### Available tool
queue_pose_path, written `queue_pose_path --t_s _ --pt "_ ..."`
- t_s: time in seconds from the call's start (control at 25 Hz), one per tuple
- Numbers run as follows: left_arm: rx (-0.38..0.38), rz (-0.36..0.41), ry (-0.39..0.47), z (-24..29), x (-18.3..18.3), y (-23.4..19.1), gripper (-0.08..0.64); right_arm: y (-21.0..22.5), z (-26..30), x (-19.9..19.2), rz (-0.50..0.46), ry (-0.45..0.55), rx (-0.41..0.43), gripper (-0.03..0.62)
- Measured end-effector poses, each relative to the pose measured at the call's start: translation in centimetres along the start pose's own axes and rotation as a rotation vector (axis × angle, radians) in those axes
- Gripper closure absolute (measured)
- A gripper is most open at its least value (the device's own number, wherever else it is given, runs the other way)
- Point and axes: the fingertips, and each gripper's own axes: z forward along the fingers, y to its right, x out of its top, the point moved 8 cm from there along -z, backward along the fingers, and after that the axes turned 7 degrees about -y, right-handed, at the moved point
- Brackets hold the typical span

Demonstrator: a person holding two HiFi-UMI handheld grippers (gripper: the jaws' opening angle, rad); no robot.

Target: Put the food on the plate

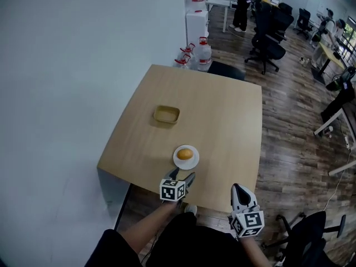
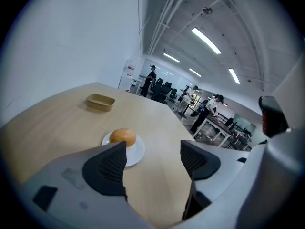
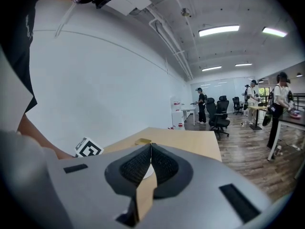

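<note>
The left gripper [image 1: 182, 177] hung over the near edge of the table [image 1: 222, 127] with its jaws set wide apart and nothing between them. Just ahead of it, slightly to its left, lay one round orange-brown piece of food [image 1: 185, 154], resting on the one white plate [image 1: 192, 163]. In the left gripper view the food [image 2: 123, 136] showed just past the tip of the left-hand jaw, near it but not touching, with the plate [image 2: 137, 152] under it.

Farther ahead of that gripper, well beyond the plate, stood one small tan dish [image 1: 166, 109]; nothing could be seen inside it. It was the only other thing on the table.

The right gripper [image 1: 240, 187] was held at the table's near edge, to the right of the left one and well apart from the plate. Its jaws [image 3: 151, 149] were pressed together, tip to tip, with nothing gripped.

Counted up: two grippers, one piece of food, one plate, one dish.
</note>
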Motion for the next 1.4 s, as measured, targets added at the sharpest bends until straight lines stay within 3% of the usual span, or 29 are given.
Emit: queue_pose_path --t_s 0.12,0.44,0.6,0.64,0.72,0.76,0.84,0.92,1.12,1.4 --pt "-0.048 0.000 0.037 -3.3 -0.8 3.8 0.229 0.0 -1.9 -0.2 0.003 0.002 -0.002 0.532" --pt "-0.071 0.026 0.307 -14.2 -1.4 15.4 0.230 -0.8 -9.5 -1.4 0.005 0.039 0.047 0.532" --pt "-0.073 0.066 0.380 -18.9 -3.8 21.3 0.234 -2.2 -14.2 -3.2 -0.004 0.060 0.073 0.532" --pt "-0.071 0.082 0.388 -19.9 -4.6 22.6 0.258 -2.6 -15.3 -3.6 0.002 0.066 0.081 0.532" --pt "-0.051 0.115 0.402 -21.4 -6.1 25.0 0.406 -3.0 -17.1 -4.3 0.016 0.076 0.093 0.532" --pt "-0.035 0.128 0.406 -21.9 -6.7 25.8 0.437 -3.2 -17.7 -4.5 0.019 0.079 0.096 0.532" --pt "-0.004 0.141 0.406 -22.6 -7.9 27.2 0.462 -3.4 -18.8 -4.8 0.010 0.081 0.094 0.532" --pt "0.030 0.152 0.403 -23.0 -9.1 28.3 0.533 -3.2 -19.9 -5.1 -0.010 0.088 0.080 0.532" --pt "0.030 0.156 0.464 -23.3 -9.7 29.2 0.535 -1.5 -21.0 -4.9 -0.038 0.132 0.027 0.532" --pt "0.052 0.167 0.504 -22.7 -6.6 27.0 0.534 -0.4 -19.7 -3.1 -0.123 0.150 -0.013 0.532"
